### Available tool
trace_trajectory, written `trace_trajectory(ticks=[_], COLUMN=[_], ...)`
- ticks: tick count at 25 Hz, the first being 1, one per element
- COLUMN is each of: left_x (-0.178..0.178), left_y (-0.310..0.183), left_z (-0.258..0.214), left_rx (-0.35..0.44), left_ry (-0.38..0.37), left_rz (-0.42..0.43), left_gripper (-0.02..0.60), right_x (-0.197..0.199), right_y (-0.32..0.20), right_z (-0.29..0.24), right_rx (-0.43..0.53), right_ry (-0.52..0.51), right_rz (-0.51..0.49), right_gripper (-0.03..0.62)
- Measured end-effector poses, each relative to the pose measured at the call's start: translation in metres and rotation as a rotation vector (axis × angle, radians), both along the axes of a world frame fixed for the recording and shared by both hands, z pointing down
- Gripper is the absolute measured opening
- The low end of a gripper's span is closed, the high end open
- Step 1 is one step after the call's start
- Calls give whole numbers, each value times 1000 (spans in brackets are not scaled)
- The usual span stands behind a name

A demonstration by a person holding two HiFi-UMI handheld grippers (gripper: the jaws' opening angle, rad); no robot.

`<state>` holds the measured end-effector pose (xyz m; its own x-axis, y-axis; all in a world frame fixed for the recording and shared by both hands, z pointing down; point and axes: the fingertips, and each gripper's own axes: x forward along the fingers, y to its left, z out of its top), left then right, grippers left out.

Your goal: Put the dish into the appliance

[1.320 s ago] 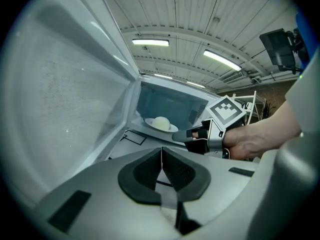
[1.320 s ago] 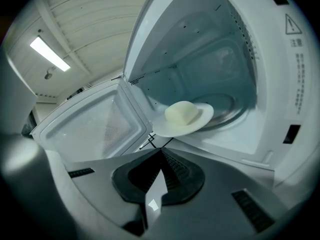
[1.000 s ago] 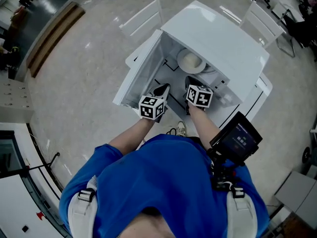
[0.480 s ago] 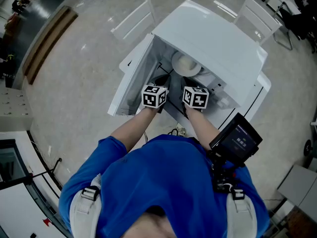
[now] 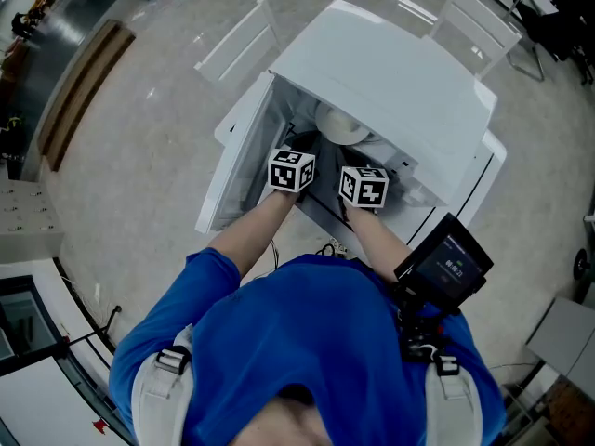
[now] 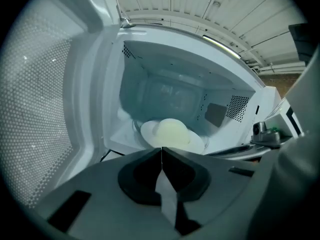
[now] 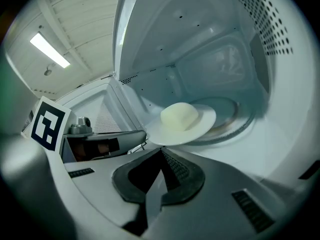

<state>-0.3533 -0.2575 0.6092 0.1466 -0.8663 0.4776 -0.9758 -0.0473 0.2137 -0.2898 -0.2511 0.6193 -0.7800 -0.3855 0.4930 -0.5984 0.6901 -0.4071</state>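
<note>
Holding one dish (image 7: pixel 204 120) inside one microwave (image 5: pixel 390 72): right tongs (image 7: pixel 161 149) clamped on rim; left tongs (image 6: pixel 161 148) together, empty.

Far half of dish (image 5: pixel 337 124) under microwave (image 5: pixel 400 72) roof, head view.

One microwave (image 5: pixel 400 72), one plate (image 7: pixel 202 125), one pale lump (image 7: pixel 179 116), two grippers: left gripper (image 6: pixel 161 151), right gripper (image 7: pixel 161 153); two chairs (image 5: pixel 232 43) (image 5: pixel 476 12), one screen (image 5: pixel 444 266).
</note>
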Motion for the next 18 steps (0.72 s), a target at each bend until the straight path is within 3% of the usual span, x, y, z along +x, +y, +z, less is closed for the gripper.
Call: trace_trajectory(ticks=[18], left_x=[16], left_y=[-52], left_z=[0], left_rx=[-4], left_ry=[-4], left_rz=[71], left_gripper=[8], right_x=[9], right_y=[-28], right_z=[0], right_rx=[1], right_ry=[4], right_rz=[37], right_gripper=[2])
